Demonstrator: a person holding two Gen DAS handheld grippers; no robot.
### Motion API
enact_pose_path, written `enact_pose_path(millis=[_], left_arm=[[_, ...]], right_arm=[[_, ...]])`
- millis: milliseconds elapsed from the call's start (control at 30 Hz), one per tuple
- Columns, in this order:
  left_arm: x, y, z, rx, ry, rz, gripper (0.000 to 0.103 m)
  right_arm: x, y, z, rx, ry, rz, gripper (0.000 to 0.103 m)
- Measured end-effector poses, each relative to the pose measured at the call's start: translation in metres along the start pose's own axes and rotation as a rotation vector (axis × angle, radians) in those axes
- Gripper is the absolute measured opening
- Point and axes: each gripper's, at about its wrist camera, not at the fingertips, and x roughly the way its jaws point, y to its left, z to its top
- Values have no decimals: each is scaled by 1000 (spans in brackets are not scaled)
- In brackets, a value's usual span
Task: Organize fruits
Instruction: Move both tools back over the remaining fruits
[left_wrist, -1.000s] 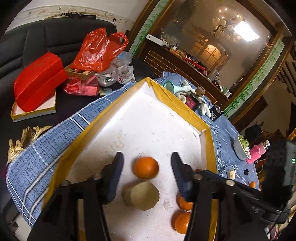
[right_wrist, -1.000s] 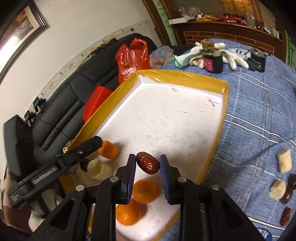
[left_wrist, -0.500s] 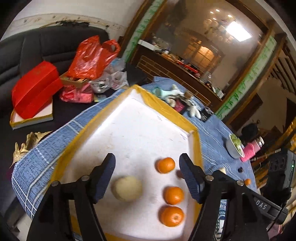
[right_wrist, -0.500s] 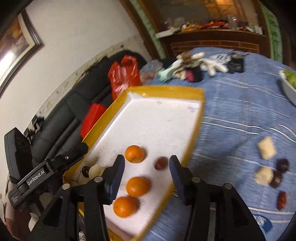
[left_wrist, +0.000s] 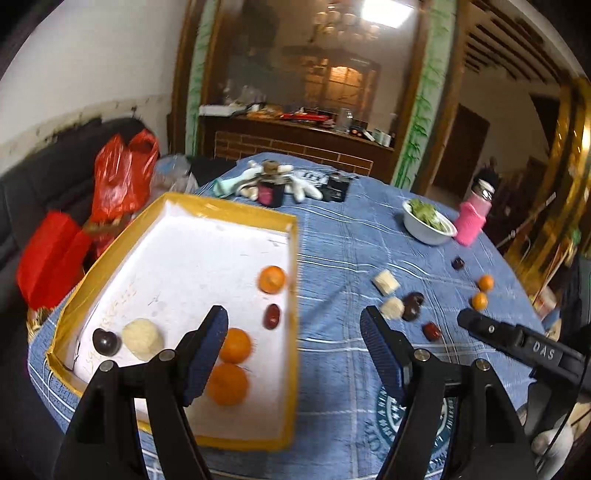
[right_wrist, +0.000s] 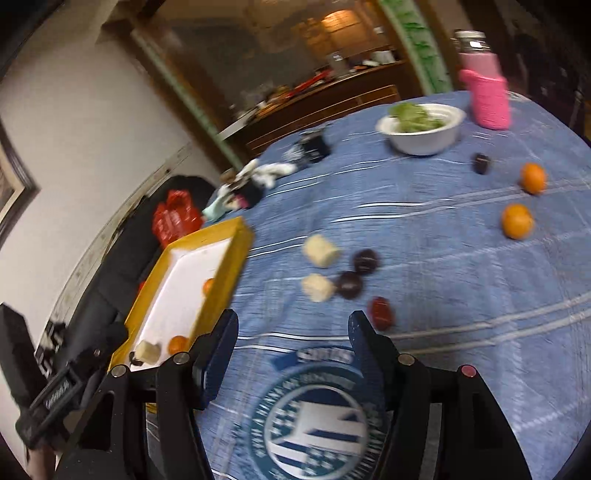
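Observation:
A yellow-rimmed white tray (left_wrist: 293, 280) on the blue cloth holds three oranges (left_wrist: 272, 279), a red date (left_wrist: 271, 316), a pale chunk (left_wrist: 143, 339) and a dark fruit (left_wrist: 106, 342). Loose on the cloth lie pale chunks (right_wrist: 320, 250), dark fruits (right_wrist: 349, 284), a red date (right_wrist: 381, 312) and two oranges (right_wrist: 517, 221). My left gripper (left_wrist: 293, 345) is open and empty above the tray's right rim. My right gripper (right_wrist: 293, 345) is open and empty above the cloth, just short of the red date.
A white bowl of greens (left_wrist: 428, 226) and a pink bottle (left_wrist: 474, 216) stand at the far right. A dark jar, gloves and a black box (left_wrist: 336, 186) lie behind the tray. Red bags (left_wrist: 118, 181) sit on the black sofa at left.
My right gripper opened, left the red date in the tray, and swung right toward the loose fruit. My left gripper pulled back from the orange and turned right, still open.

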Motion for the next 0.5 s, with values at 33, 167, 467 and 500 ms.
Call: enact_pose_path(millis=[33,167,467,500], left_arm=[[-2,-6,-1,15,0,-2,74],[-13,-28,-5,63,-10,9,78],[-32,-60,-10,125,-25,19,82],[-33,-62,-11,132,-25,17,82]], right_arm=[[-6,-5,-1,11,-11,-8,67],[-26,-18,-3,27,-44,-23,70],[-51,-23,-14,9,-98,-22,73],[-53,-25,-14,10,-100,-21,73]])
